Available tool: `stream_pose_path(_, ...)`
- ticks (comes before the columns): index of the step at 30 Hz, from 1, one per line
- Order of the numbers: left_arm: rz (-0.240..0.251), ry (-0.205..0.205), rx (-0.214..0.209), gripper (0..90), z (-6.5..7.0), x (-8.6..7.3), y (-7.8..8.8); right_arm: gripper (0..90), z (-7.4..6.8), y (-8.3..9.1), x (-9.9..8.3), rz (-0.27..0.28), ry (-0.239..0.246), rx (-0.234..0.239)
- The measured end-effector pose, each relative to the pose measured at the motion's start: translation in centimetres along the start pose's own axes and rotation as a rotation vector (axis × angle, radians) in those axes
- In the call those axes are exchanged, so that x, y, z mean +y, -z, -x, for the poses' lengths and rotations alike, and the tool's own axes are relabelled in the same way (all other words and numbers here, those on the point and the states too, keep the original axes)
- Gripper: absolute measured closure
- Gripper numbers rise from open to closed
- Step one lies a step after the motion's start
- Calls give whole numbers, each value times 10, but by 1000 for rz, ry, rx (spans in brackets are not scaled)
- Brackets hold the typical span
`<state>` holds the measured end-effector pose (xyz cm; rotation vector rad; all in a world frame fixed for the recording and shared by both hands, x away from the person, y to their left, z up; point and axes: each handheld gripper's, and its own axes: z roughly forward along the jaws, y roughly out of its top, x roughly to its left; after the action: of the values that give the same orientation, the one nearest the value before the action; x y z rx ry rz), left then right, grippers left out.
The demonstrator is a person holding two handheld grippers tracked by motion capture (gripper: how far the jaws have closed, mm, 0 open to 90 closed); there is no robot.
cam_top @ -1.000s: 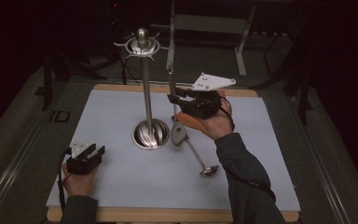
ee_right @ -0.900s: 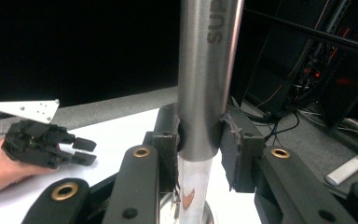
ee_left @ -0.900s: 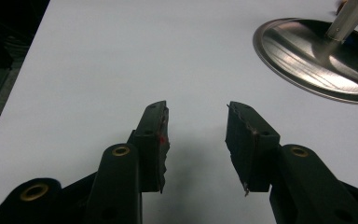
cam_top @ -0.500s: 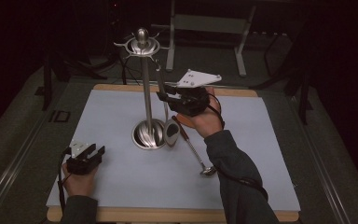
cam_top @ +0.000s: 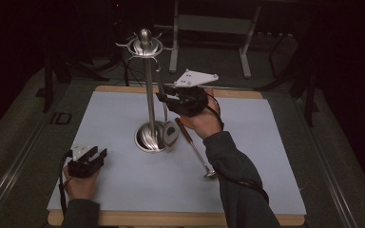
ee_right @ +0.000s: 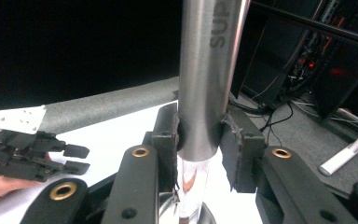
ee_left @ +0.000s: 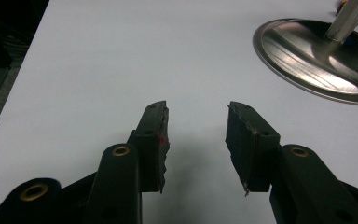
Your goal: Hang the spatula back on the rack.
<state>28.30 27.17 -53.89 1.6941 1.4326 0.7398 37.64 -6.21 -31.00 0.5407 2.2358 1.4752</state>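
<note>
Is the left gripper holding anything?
No, the left gripper has its jaws spread apart with just bare table between them.

My right gripper (ee_right: 199,135) has its two black jaws closed on a steel utensil handle (ee_right: 203,79) stamped "SUP", standing upright. My left gripper (ee_right: 77,157) rests far off on the white table (ee_right: 116,133), jaws parted.
</note>
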Motion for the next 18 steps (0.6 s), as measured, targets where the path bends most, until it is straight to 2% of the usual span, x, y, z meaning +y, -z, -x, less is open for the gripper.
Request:
stream_pose_path(4,-1,-1,1,589,0,0,0,656,1,3,0,22,-6,18)
stream_pose_path(11,-1,-2,1,588,0,0,0,635,2,10,1,32,15,42)
stream_pose_path(15,-1,0,1,587,0,0,0,636,4,13,-1,19,28,44)
stream_pose_path(18,-6,-5,2,587,0,0,0,636,10,16,-5,-1,18,35)
